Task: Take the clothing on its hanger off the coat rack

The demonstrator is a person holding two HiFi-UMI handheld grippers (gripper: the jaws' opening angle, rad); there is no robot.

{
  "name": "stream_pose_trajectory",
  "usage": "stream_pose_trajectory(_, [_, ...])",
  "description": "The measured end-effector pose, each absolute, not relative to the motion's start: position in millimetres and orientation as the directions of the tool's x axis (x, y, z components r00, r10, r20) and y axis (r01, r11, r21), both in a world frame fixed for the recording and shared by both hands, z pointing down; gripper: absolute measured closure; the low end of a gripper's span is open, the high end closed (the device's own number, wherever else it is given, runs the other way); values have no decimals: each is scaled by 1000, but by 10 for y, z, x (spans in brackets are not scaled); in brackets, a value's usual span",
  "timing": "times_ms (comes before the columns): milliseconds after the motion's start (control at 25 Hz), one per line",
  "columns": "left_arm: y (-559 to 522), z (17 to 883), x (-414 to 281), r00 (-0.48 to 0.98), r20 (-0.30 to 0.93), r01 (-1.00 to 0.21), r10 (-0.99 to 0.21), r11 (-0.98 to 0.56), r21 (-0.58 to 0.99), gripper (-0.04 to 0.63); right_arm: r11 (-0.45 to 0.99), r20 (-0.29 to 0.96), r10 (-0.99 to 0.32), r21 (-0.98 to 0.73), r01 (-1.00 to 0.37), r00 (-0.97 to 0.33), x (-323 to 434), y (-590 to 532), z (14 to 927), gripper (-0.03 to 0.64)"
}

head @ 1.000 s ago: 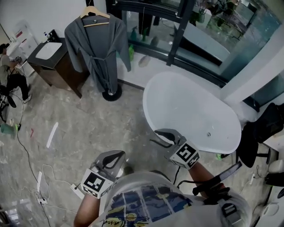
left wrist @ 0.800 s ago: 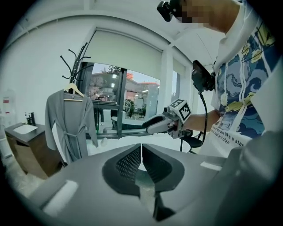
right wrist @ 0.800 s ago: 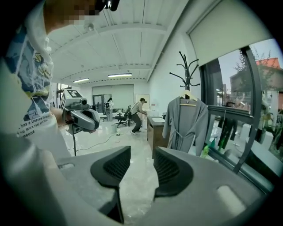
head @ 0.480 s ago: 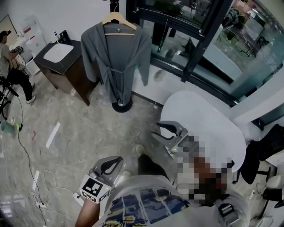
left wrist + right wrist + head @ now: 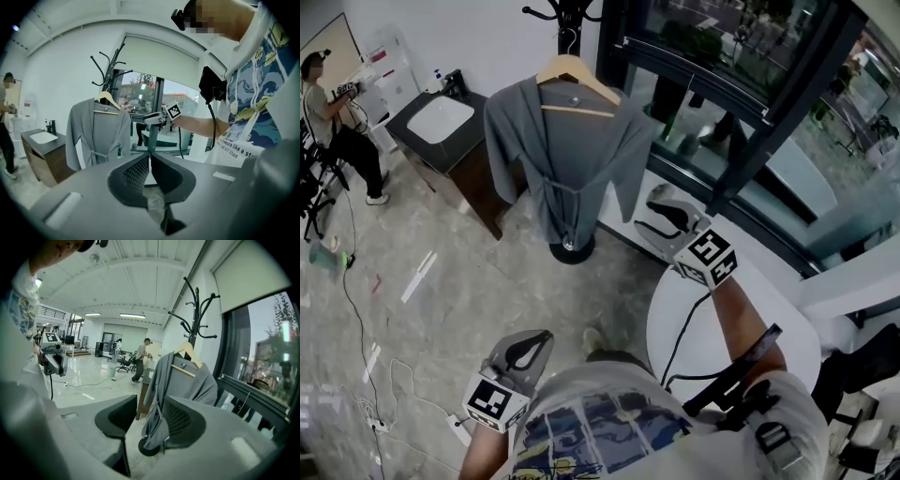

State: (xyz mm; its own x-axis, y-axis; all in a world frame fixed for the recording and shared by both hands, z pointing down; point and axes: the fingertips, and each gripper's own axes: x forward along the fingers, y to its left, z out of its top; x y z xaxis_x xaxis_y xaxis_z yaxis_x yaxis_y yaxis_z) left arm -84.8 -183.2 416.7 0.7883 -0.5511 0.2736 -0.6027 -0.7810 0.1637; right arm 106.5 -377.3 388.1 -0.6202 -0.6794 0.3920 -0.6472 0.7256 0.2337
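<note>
At the far left a person (image 5: 326,112) stands beside a dark vanity (image 5: 459,155) with a white sink (image 5: 441,119) set in its top, and cables trail over the marbled floor (image 5: 441,300) below them. Low in the head view, close to the wearer's torso, the left gripper (image 5: 523,352) is held well apart from the clothing; its own view shows the jaws pressed together tip to tip with nothing between them. Just right of the vanity stands the black coat rack (image 5: 573,249), and from it hangs a wooden hanger (image 5: 577,86) carrying a grey robe (image 5: 558,164), belted at the waist, its hem reaching down near the rack's round base; the robe is on the rack and neither gripper touches it. Further right the right gripper (image 5: 667,217) is raised on an outstretched arm, near the robe's sleeve yet clear of it; its jaws stand apart and are opening, with only the distant robe and rack seen through the gap and nothing held. Below that arm is a white bathtub (image 5: 670,333), and a dark-framed window (image 5: 741,103) fills the right side
</note>
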Motion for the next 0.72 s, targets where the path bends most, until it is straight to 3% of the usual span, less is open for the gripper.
stream_pose_trajectory(560, [-2713,4153,-659,691,325,-711,-646,-687,149,577,746,431,-665,348,-568,-610,1474,-6022,3407,397])
stream_pose_trajectory(720, [-2839,4145,-641,674,339,-727,-656,-671,148,577,801,472,-597,298,-519,-649,1368,-6337,3423,374])
